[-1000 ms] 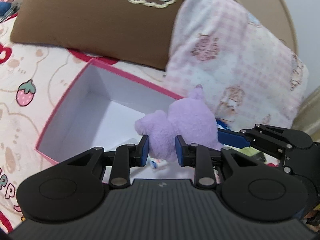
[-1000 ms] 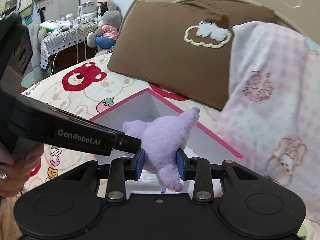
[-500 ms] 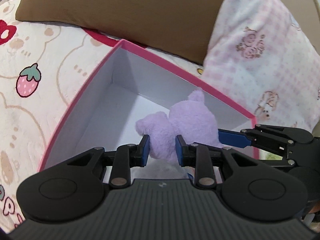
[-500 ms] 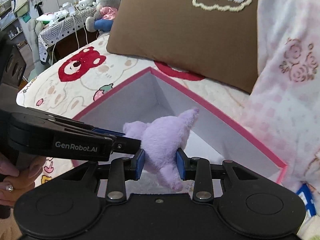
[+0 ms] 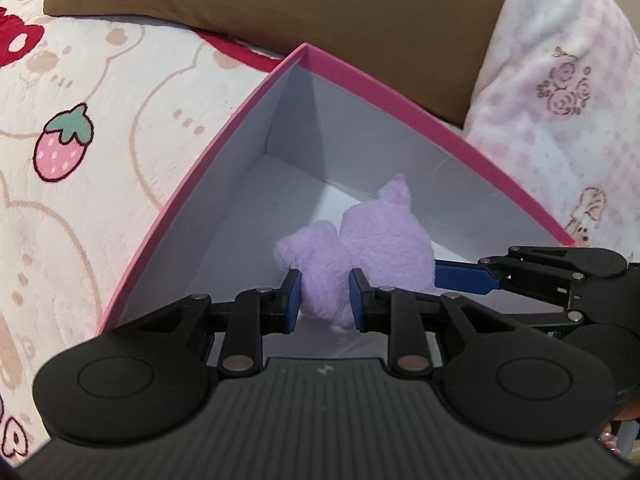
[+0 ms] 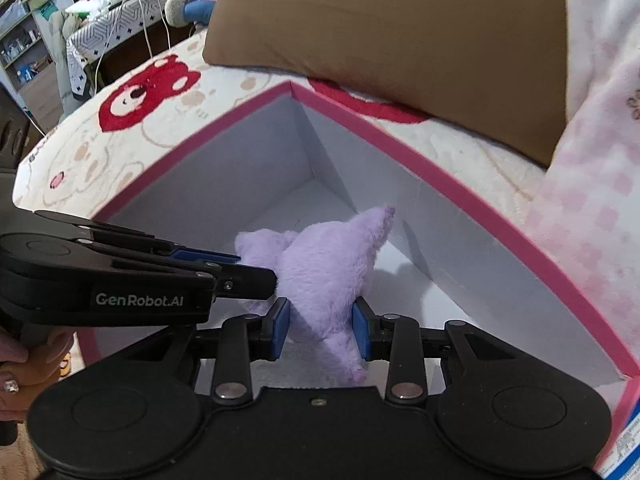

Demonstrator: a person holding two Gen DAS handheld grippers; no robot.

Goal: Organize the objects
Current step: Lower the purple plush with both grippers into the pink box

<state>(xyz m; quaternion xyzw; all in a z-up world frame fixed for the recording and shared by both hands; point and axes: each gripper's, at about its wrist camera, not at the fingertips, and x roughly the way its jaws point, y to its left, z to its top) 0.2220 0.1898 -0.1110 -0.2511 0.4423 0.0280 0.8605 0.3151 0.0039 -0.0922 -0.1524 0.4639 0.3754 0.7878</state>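
Left wrist view: your left tongs (image 5: 325, 300) pinch purple plush toy (image 5: 360, 240) tight; right tongs (image 6: 320, 328) clamp its other part. Toy hangs inside pink box (image 5: 400, 92), likely light, soft, squashy. Grip thick body, not thin limbs.

White lettering "GenRobot.AI" stands on the black side of the left gripper (image 6: 256, 272), seen from the right wrist; print on a blue-and-white package (image 6: 624, 440) at the edge is too small to read
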